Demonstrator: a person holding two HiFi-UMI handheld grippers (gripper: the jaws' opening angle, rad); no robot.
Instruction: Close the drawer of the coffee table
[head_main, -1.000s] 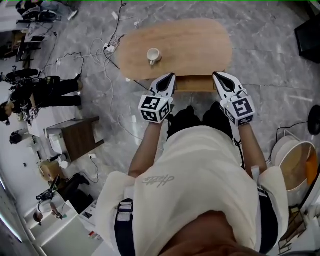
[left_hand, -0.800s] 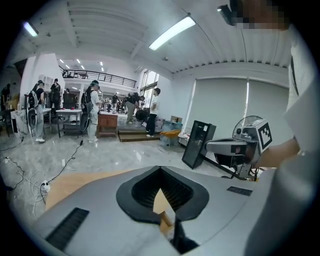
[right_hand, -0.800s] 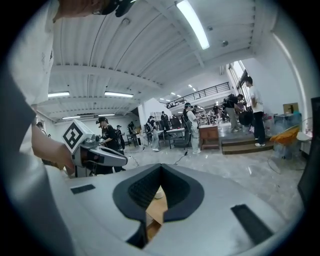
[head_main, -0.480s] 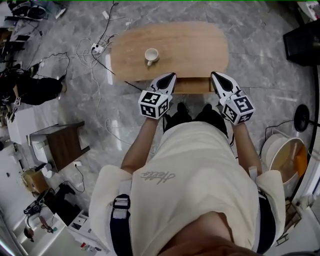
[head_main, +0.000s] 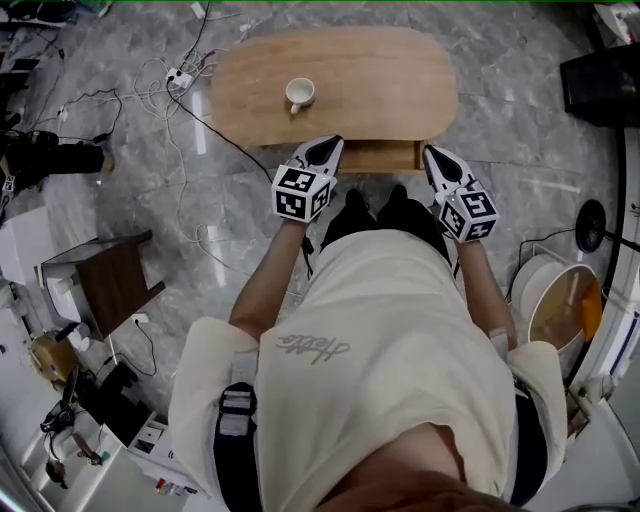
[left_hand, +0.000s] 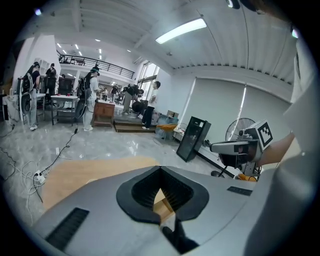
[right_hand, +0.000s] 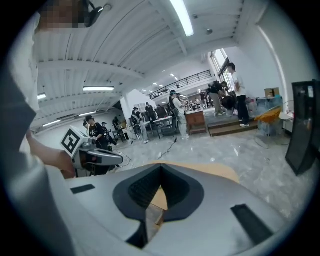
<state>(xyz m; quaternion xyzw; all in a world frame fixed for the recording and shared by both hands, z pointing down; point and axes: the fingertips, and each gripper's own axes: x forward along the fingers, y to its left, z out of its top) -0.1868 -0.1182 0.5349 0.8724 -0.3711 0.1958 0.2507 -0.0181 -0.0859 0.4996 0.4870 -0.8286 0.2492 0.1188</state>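
Observation:
An oval wooden coffee table (head_main: 380, 80) stands on the marble floor in front of me, a white cup (head_main: 299, 94) on its top. Its drawer (head_main: 385, 157) sticks out a little from the near side. My left gripper (head_main: 330, 143) is shut and empty, its tip at the drawer's left corner under the table edge. At the drawer's right corner my right gripper (head_main: 430, 153) is likewise shut on nothing. The left gripper view shows the closed jaws (left_hand: 160, 170) over the table top (left_hand: 85, 172). The right gripper view shows closed jaws (right_hand: 160, 170) too.
Cables and a power strip (head_main: 175, 78) trail over the floor left of the table. A small dark side table (head_main: 105, 280) stands at the left, a round tub (head_main: 560, 310) and a fan base (head_main: 590, 225) at the right. People stand far off in the hall.
The person has stepped nearer and the head view has shifted. Both grippers stay shut at the drawer's two corners. The drawer sticks out about as much as before.

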